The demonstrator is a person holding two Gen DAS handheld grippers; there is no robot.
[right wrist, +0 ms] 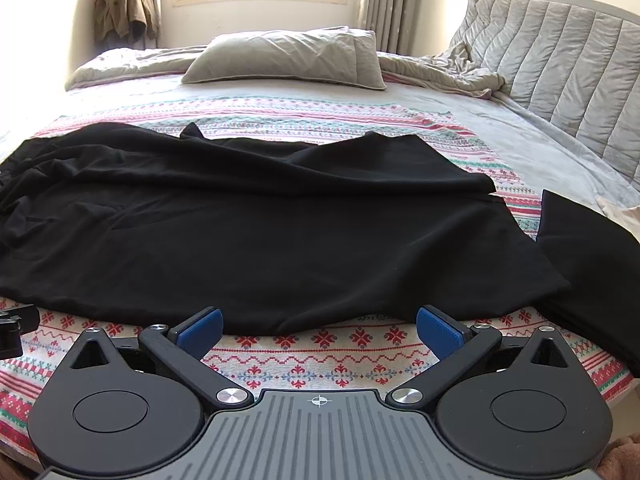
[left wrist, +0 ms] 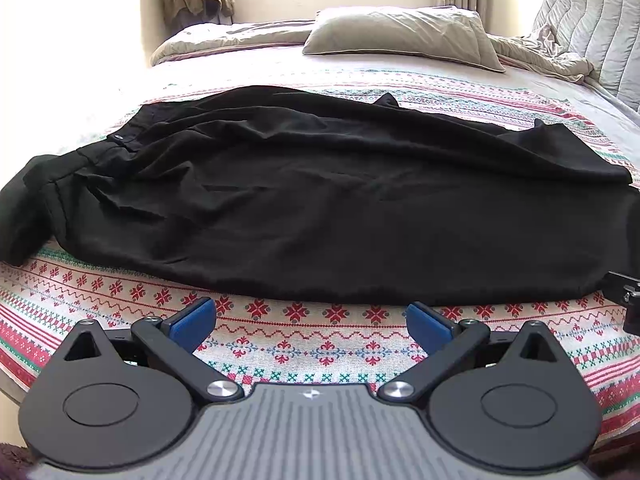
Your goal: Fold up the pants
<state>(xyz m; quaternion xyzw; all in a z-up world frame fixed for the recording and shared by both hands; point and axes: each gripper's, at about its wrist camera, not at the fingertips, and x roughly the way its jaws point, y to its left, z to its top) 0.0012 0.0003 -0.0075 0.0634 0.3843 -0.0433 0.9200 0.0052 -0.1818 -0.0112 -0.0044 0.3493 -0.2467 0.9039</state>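
Note:
Black pants (left wrist: pixel 312 200) lie spread sideways across the patterned bedspread (left wrist: pixel 312 348), waistband with a small button at the left, legs running right. In the right wrist view the pants (right wrist: pixel 260 232) fill the middle, their hems toward the right. My left gripper (left wrist: pixel 311 318) stands open just short of the pants' near edge, with nothing between its blue pads (left wrist: pixel 192 320). My right gripper (right wrist: pixel 319 326) is open too, its blue fingertips (right wrist: pixel 438 328) at the fabric's near edge, holding nothing. Part of each gripper shows at the edge of the other's view.
A second black folded garment (right wrist: pixel 588 280) lies at the right on the bedspread (right wrist: pixel 320 360). A grey pillow (right wrist: pixel 288 60) and a rumpled quilt (right wrist: pixel 452 72) sit at the far end. A padded headboard (right wrist: pixel 560 64) rises at the right. A jacket (right wrist: pixel 120 4) hangs by the window.

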